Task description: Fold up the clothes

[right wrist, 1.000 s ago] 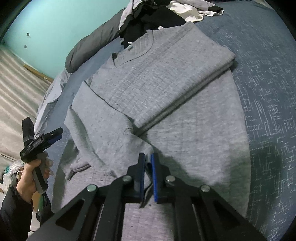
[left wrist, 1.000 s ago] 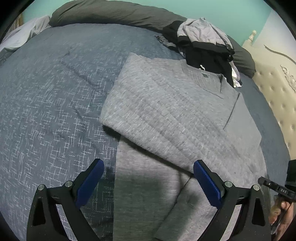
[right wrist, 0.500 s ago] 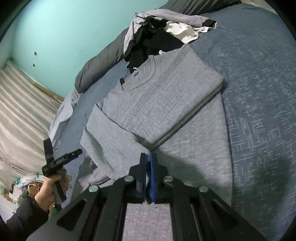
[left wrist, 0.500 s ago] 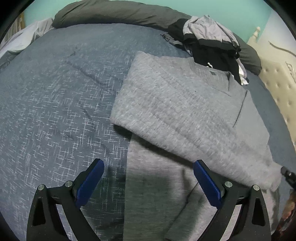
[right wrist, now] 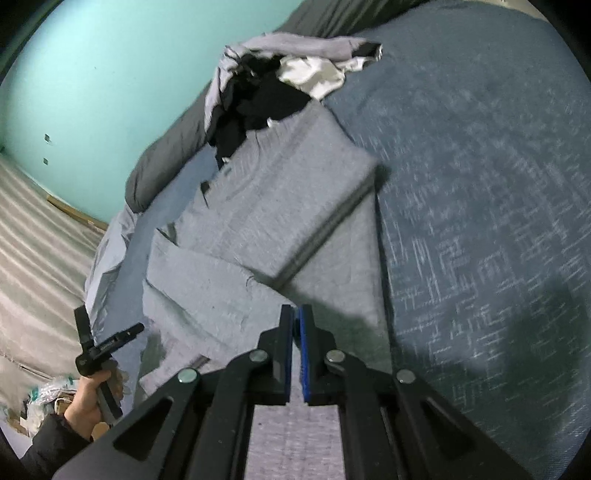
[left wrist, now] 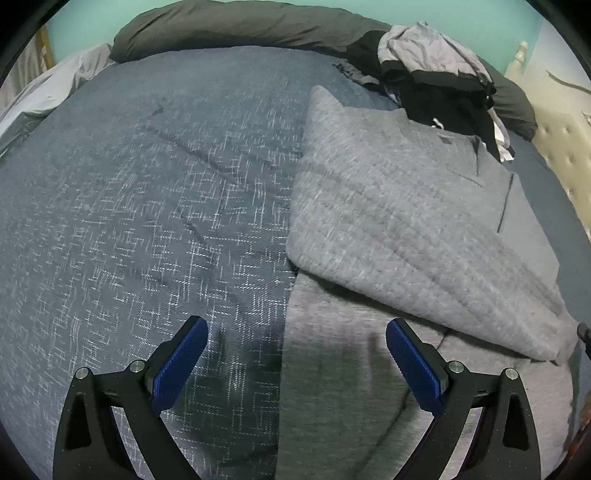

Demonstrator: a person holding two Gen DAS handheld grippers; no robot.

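A grey knitted sweater (left wrist: 399,206) lies on the blue bedspread (left wrist: 147,203), its upper part folded over the lower. My left gripper (left wrist: 295,325) hangs open above the sweater's lower left edge, with nothing between its blue pads (left wrist: 181,358). In the right wrist view the sweater (right wrist: 280,206) stretches away from my right gripper (right wrist: 295,310). Its jaws are shut on grey sweater cloth, which shows between the arms behind the pads. At the lower left of that view a hand (right wrist: 86,398) holds the left gripper's handle beside the bed.
A heap of black, white and pale grey clothes (left wrist: 436,74) lies past the sweater's collar. A dark grey bolster (left wrist: 240,29) runs along the far side of the bed. A padded cream headboard (left wrist: 561,140) is at the right. A striped floor (right wrist: 40,236) lies beside the bed.
The right gripper's jaws went from a narrow gap to shut on the cloth, and it drew back and rolled. In the left wrist view the sweater has slid toward the right.
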